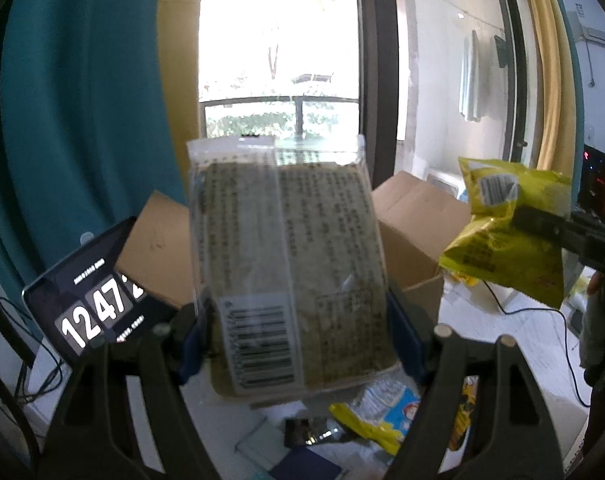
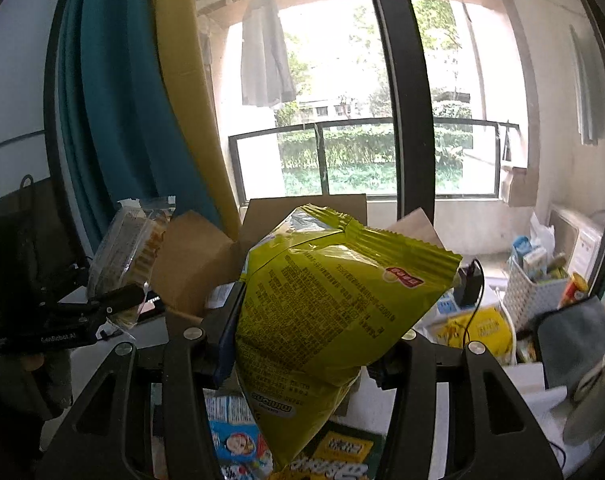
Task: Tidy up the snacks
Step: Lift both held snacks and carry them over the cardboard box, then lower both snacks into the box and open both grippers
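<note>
My left gripper is shut on a clear cracker packet, held upright above the table in front of an open cardboard box. My right gripper is shut on a yellow-green chip bag, also lifted in front of the box. In the left wrist view the chip bag hangs at the right in the other gripper. In the right wrist view the cracker packet is at the left in the other gripper.
Loose snack packets lie on the white table below. A tablet showing a clock leans at the left. A white basket of items and a power strip stand at the right. Curtains and a window are behind.
</note>
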Demonstrator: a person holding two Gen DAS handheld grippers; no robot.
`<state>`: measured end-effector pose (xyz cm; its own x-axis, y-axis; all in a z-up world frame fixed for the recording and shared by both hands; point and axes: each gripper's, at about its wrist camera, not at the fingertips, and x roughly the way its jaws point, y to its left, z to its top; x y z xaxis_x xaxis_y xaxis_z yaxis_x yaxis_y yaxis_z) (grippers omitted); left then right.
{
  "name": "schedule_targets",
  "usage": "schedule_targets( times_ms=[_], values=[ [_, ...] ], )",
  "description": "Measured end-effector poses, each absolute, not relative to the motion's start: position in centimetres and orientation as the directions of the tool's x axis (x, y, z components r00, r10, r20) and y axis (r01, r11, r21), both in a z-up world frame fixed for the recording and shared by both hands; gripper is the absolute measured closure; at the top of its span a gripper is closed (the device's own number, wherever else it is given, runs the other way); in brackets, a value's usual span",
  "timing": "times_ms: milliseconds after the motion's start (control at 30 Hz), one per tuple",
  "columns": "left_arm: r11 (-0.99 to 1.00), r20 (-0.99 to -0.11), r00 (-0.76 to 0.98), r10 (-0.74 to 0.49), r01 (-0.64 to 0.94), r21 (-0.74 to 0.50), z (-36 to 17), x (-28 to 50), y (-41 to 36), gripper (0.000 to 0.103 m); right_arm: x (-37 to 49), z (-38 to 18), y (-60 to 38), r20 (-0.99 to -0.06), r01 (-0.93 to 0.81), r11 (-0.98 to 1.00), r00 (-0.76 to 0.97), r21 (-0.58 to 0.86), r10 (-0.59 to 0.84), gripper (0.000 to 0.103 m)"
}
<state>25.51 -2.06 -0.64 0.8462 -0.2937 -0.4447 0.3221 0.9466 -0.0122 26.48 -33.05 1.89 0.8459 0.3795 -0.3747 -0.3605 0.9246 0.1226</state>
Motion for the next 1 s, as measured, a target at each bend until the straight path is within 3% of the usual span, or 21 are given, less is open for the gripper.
schedule_targets(
  times_ms=[500,1000],
  values=[
    [0.951,-0.410,0.864,-0.293,0.309,-0.028,0.0,29.9,-1.7,0.026,31.0,2.4,-30.8,-0.354,-0.384,0.920,0.852,0.074,0.384,0.049],
    [0.965,-0.449,0.857,-0.252,0.255,-0.055,-1.0,36.8,-2.5,0.025,36.7,2.0,-28.5,-0.341,-0.371,0.925,0.862,0.080,0.375,0.049]
  ],
)
